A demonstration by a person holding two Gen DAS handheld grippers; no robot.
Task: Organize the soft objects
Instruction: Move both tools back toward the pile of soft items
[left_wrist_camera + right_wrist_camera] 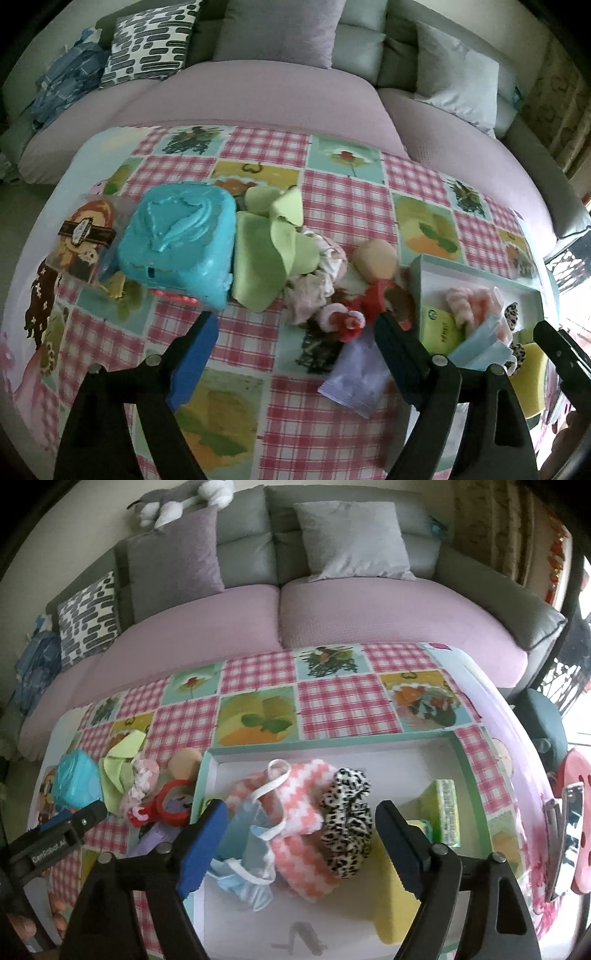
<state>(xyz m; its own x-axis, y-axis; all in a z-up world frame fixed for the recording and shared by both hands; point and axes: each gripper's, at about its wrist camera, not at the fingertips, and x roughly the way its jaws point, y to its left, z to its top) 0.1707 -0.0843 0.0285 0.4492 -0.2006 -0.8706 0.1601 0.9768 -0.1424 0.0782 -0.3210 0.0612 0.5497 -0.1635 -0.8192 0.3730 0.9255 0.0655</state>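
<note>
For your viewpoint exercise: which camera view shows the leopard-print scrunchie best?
The right wrist view: the leopard-print scrunchie lies whole and central in the tray, between the open right gripper fingers. The left wrist view shows only small patches at the tray's far side.

**Materials and Surface Finish**

The table (pixel 347 705) carries a smooth printed covering with a slight sheen. The turquoise box (pixel 177 240) is glossy moulded plastic with a raised relief on top. The green sheets (pixel 266 254) look matt and foam-like. In the tray (pixel 469 760) — smooth, matt white inside — lie a fuzzy pink-and-white knit cloth (pixel 299 812), a leopard-print fabric scrunchie (pixel 347 823) and a pleated blue face mask (pixel 247 849). Both sets of tongs — left tongs (pixel 295 354), right tongs (pixel 299 842) — are matt black plastic with metal rivets.
</note>
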